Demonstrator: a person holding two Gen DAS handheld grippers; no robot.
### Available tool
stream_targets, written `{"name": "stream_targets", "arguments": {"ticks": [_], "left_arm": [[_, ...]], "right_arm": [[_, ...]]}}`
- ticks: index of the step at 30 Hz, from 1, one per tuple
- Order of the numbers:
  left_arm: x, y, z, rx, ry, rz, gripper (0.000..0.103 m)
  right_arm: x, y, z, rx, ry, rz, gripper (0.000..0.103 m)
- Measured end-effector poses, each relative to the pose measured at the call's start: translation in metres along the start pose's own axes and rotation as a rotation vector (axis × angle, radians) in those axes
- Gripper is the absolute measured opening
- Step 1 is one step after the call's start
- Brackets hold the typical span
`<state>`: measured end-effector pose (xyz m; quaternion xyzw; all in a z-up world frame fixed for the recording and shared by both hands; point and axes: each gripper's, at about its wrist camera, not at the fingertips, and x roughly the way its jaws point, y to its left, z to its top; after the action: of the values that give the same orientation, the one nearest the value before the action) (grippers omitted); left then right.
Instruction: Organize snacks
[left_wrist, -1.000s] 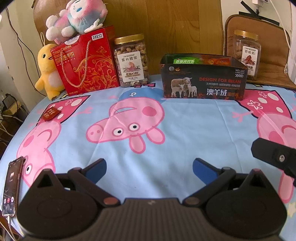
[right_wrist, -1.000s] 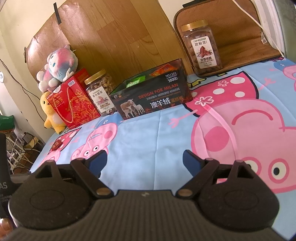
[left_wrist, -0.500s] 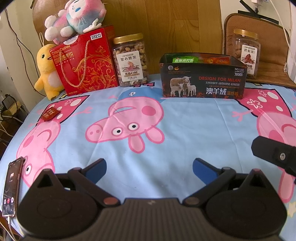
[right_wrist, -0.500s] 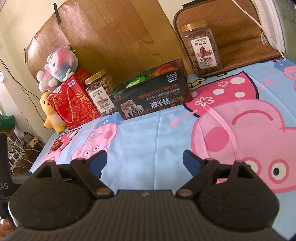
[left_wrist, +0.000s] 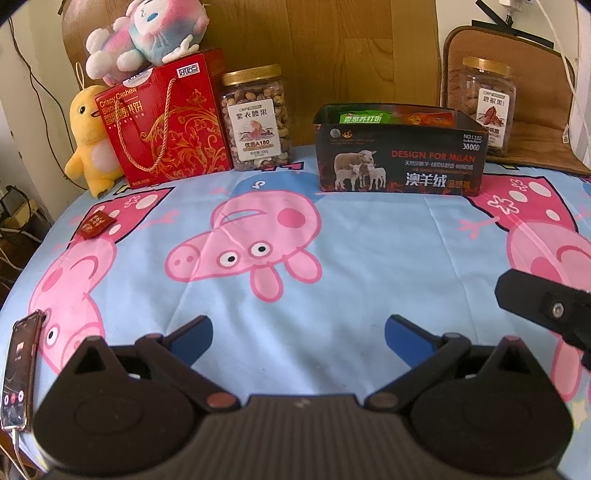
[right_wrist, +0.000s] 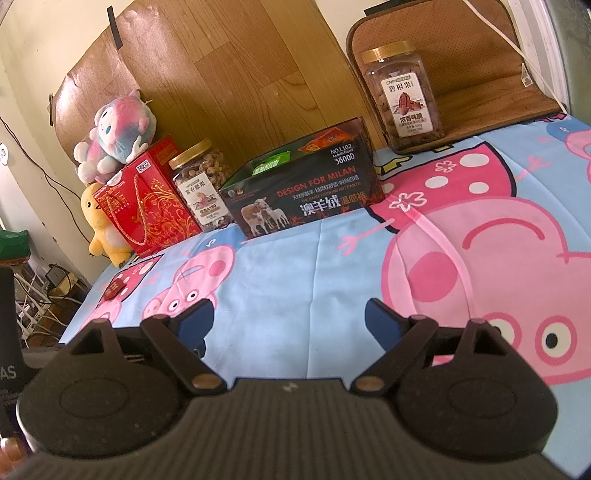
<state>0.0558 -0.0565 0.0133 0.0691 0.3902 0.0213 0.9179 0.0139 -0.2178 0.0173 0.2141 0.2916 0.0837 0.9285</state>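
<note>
A dark open box (left_wrist: 400, 162) (right_wrist: 301, 192) printed with sheep stands at the back of the table, holding a green packet (left_wrist: 364, 118) and an orange packet (left_wrist: 424, 119). A small red snack packet (left_wrist: 95, 224) (right_wrist: 113, 288) lies flat at the far left on the cloth. Two nut jars stand upright: one (left_wrist: 255, 118) (right_wrist: 201, 188) beside a red gift box (left_wrist: 166, 122) (right_wrist: 146, 206), the other (left_wrist: 485, 105) (right_wrist: 402, 96) at the back right. My left gripper (left_wrist: 298, 336) is open and empty, low over the cloth. My right gripper (right_wrist: 287, 321) is open and empty too.
A pig-print cloth (left_wrist: 332, 288) covers the table. Plush toys (left_wrist: 144, 33) (left_wrist: 90, 140) sit at the back left. A phone (left_wrist: 18, 369) lies at the front left edge. Part of the right gripper's body (left_wrist: 543, 302) shows at the right. Cables (right_wrist: 40, 295) lie off the left edge.
The left wrist view has shifted very slightly; the back objects sit a touch lower in frame. The right gripper has not moved.
</note>
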Motion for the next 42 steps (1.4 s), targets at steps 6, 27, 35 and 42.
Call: {"name": "stream_targets", "arguments": {"ticks": [6, 27, 35, 42], "left_arm": [[0.0001, 0.0004, 0.0004, -0.005, 0.004, -0.003, 0.103], [-0.0026, -0.0002, 0.0009, -0.012, 0.011, -0.027, 0.103], [-0.0021, -0.001, 0.001, -0.013, 0.015, -0.025, 0.103], [-0.0016, -0.0009, 0.0005, -0.017, 0.019, -0.024, 0.103]], "right_arm": [[-0.0009, 0.0, 0.0008, 0.0, 0.001, 0.002, 0.091], [-0.0029, -0.0024, 0.0018, -0.002, -0.002, 0.005, 0.091], [-0.003, -0.0029, 0.0014, -0.001, -0.002, 0.006, 0.091], [-0.0029, -0.0035, 0.0013, -0.001, -0.002, 0.006, 0.091]]}}
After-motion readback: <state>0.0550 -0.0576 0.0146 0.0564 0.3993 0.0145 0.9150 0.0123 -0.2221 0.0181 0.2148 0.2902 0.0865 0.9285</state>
